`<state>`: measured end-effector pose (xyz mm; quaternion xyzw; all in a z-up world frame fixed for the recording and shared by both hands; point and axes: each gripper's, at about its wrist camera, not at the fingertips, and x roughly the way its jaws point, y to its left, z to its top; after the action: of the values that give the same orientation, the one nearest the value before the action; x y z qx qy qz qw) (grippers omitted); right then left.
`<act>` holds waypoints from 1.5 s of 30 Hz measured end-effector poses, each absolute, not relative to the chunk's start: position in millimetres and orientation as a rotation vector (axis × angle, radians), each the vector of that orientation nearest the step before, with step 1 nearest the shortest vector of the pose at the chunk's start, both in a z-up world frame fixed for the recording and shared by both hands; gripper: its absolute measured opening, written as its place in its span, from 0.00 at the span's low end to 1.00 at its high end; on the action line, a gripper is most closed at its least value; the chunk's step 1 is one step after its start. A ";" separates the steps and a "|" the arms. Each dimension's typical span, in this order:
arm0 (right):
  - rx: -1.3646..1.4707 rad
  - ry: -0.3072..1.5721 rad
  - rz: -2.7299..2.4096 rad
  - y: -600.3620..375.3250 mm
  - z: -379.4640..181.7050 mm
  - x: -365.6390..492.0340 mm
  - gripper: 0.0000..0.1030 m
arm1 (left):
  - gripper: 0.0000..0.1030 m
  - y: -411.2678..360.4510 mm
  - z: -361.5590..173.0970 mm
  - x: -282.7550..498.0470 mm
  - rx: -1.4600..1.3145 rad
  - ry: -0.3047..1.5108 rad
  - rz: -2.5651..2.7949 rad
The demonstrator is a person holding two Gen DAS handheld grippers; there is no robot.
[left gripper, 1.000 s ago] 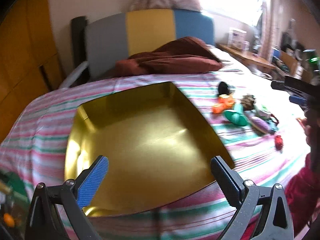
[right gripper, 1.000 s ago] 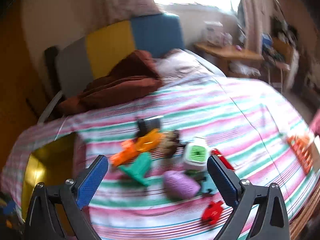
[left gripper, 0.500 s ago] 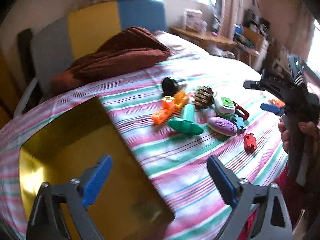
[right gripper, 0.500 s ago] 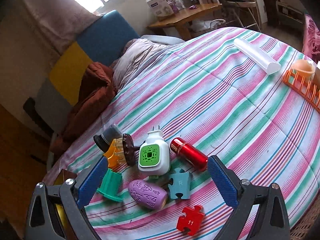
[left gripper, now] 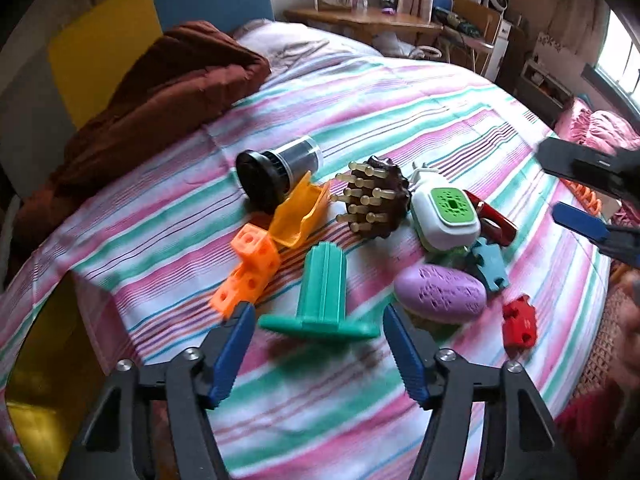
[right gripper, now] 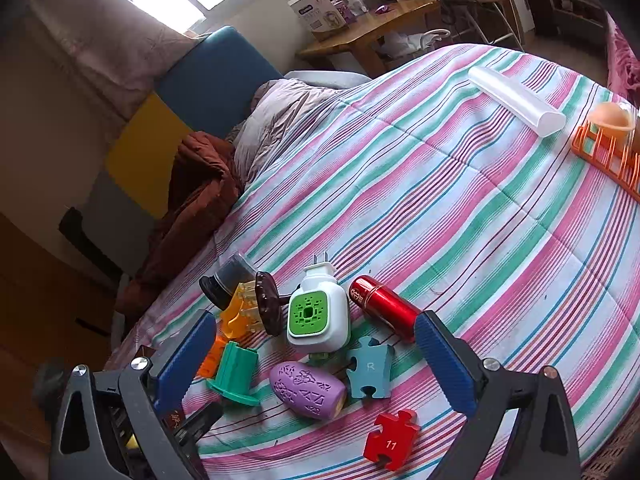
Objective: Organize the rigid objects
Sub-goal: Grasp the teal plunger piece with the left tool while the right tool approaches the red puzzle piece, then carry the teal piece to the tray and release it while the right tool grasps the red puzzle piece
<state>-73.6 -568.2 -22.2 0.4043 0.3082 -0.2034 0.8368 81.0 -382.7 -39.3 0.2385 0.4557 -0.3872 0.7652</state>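
Observation:
A cluster of small objects lies on the striped bed. My left gripper is open just in front of a green flanged peg, its fingers either side of the flange, not touching. Around it lie orange cubes, a yellow clip, a black-capped jar, a brown spiked brush, a white-green plug-in, a purple oval, a blue puzzle piece and a red puzzle piece. My right gripper is open above the purple oval, empty. A red cylinder lies there too.
A gold tray sits at the bed's left edge. A brown blanket is heaped at the headboard. A white tube and an orange rack lie at the far right. The right gripper shows at the left wrist view's right edge.
My left gripper has swung right from the gold tray to the cluster and closed in on the green peg. My right gripper has moved closer over the objects.

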 end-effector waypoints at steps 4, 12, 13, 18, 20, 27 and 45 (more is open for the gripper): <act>0.865 0.651 -0.419 -568.6 -22.8 -73.1 0.98 | 0.62 -401.0 -54.6 93.2 0.539 1.023 -0.810; 0.876 0.633 -0.441 -573.1 -22.5 -77.4 0.98 | 0.29 -391.0 -58.8 80.0 0.504 1.034 -0.821; 0.881 0.632 -0.440 -574.2 -22.6 -77.9 0.98 | 0.29 -385.9 -54.7 75.2 0.494 1.020 -0.824; 0.920 0.646 -0.423 -577.6 -28.0 -78.5 0.91 | 0.30 -354.2 -29.5 41.1 0.428 0.947 -0.861; 0.938 0.675 -0.413 -578.1 -33.0 -75.6 0.89 | 0.30 -337.6 -18.4 28.6 0.391 0.922 -0.867; 0.869 0.909 -0.412 -566.5 -40.6 -58.5 0.89 | 0.30 -289.5 5.3 12.8 0.324 0.878 -0.867; 0.576 1.391 -0.519 -527.0 -89.3 -44.8 0.44 | 0.30 -157.0 10.7 52.5 0.131 0.893 -0.677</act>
<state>-44.8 -527.0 -89.3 0.2584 0.6242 -0.2331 0.6995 52.5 -157.0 10.7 0.0619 0.4231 -0.3208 0.8451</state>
